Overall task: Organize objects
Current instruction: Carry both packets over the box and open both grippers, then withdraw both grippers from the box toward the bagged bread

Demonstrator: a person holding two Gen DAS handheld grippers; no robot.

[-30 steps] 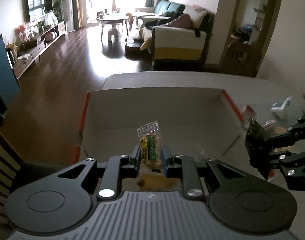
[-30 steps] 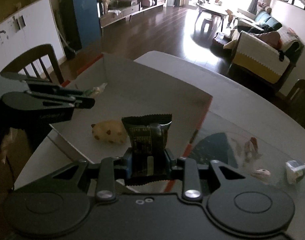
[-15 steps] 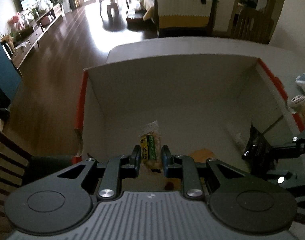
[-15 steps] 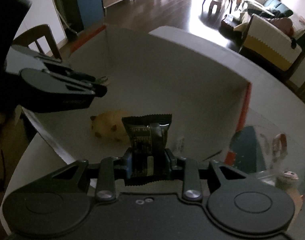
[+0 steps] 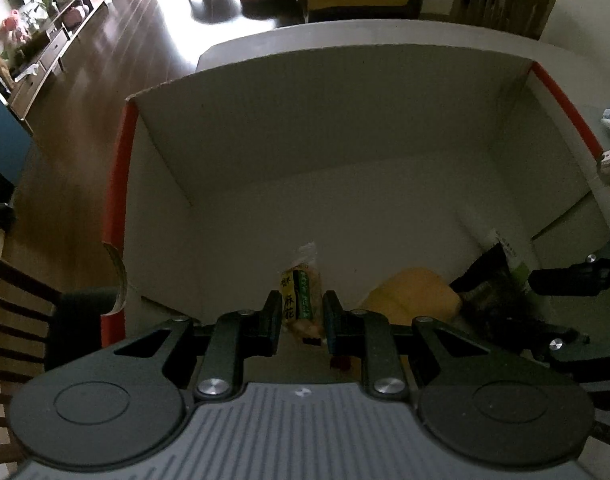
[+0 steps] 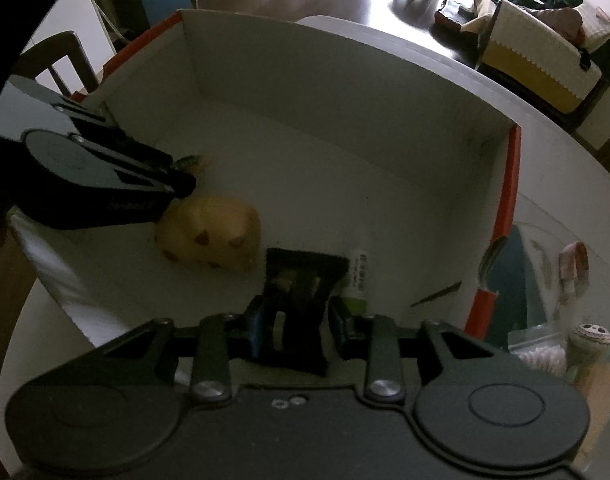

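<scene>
A white cardboard box point(image 5: 345, 92) with red-orange rims lies open on the table. My left gripper point(image 5: 301, 314) is low inside its near side, shut on a clear snack packet point(image 5: 301, 294) with a green and yellow label. My right gripper point(image 6: 297, 316) is also down in the box point(image 6: 345, 92), shut on a dark snack packet point(image 6: 301, 280) that tilts forward. A yellow plush toy point(image 6: 213, 232) lies on the box floor between the two grippers, also seen as the plush toy point(image 5: 413, 292). The left gripper point(image 6: 177, 176) reaches in from the left of the right wrist view.
A white tube with a green end point(image 6: 359, 276) lies on the box floor beside the dark packet. Right of the box, small items stand on the glass table top, among them a round-headed figurine point(image 6: 591, 336) and a pink object point(image 6: 573, 260). A wooden chair point(image 6: 57, 60) is close on the left.
Both grippers have come down into the box with their packets still held. The plush toy and the box walls now loom much closer.
</scene>
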